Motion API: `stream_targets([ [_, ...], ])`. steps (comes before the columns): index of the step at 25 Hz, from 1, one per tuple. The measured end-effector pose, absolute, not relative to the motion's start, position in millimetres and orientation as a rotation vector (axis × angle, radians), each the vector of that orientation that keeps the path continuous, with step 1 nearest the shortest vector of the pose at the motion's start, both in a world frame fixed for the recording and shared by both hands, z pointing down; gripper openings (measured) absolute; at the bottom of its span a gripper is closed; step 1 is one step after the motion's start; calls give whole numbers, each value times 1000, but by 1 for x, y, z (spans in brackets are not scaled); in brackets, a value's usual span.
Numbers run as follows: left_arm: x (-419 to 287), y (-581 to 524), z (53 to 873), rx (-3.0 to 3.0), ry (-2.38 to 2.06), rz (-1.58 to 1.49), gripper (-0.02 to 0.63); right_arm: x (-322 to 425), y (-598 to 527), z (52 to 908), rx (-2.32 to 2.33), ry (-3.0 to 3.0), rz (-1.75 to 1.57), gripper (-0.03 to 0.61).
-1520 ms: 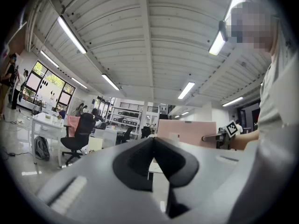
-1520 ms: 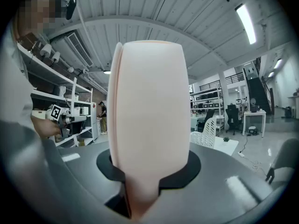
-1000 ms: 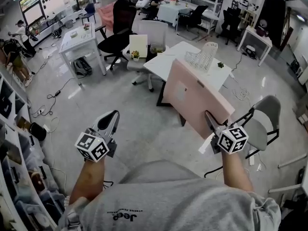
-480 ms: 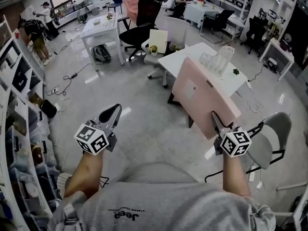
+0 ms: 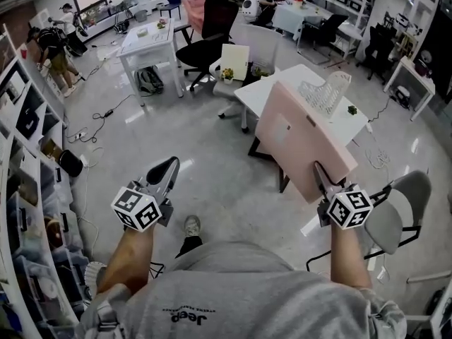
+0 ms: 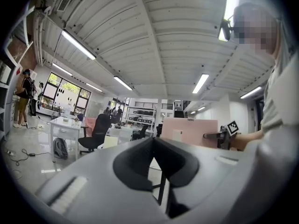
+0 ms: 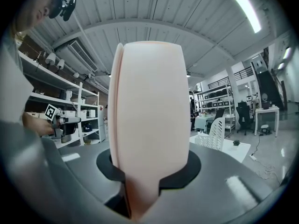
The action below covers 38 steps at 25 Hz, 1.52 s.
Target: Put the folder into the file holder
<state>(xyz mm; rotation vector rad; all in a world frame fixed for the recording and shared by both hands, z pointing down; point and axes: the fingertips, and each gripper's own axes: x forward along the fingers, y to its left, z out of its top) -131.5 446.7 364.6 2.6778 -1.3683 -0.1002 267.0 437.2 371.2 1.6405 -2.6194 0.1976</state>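
Observation:
A large pink folder [image 5: 300,143] stands on edge in the air, tilted, with my right gripper [image 5: 321,179] shut on its near lower corner. In the right gripper view the folder [image 7: 149,120] fills the middle and runs down between the jaws. The white wire file holder [image 5: 325,94] stands on a white table [image 5: 272,83] beyond the folder, and the file holder [image 7: 216,133] also shows past the folder's right side. My left gripper [image 5: 168,168] hangs out over the floor on the left, jaws together and holding nothing. The left gripper view shows the folder [image 6: 189,130] off to its right.
A small potted plant [image 5: 352,109] sits on the table by the holder. A grey chair [image 5: 395,210] stands at the right near my right arm. Shelving [image 5: 28,189] lines the left side. Office chairs [image 5: 205,41] and other tables [image 5: 148,41] stand farther back.
The person has stepped a little closer to the white table, and a foot now shows below. The folder stays in the right gripper; the left gripper has hardly moved.

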Motion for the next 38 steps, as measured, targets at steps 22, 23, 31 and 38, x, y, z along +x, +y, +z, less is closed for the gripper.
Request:
stream_targets([
  [22,-328,44,359,2842,-1015,-154,58,43,103,340,1837,-2493,170,133],
  [23,-329,33,362,2836,-1012,-155,58,42,91,340,1835,-2490,174,133],
  [31,-318,-56,383,2799,-1026,-105,58,56,-13,348,1807,-2509,199,133],
  [38,-255,-154,386,2788,-1128,-72,58,115,-139,362,1715,-2640,214,133],
])
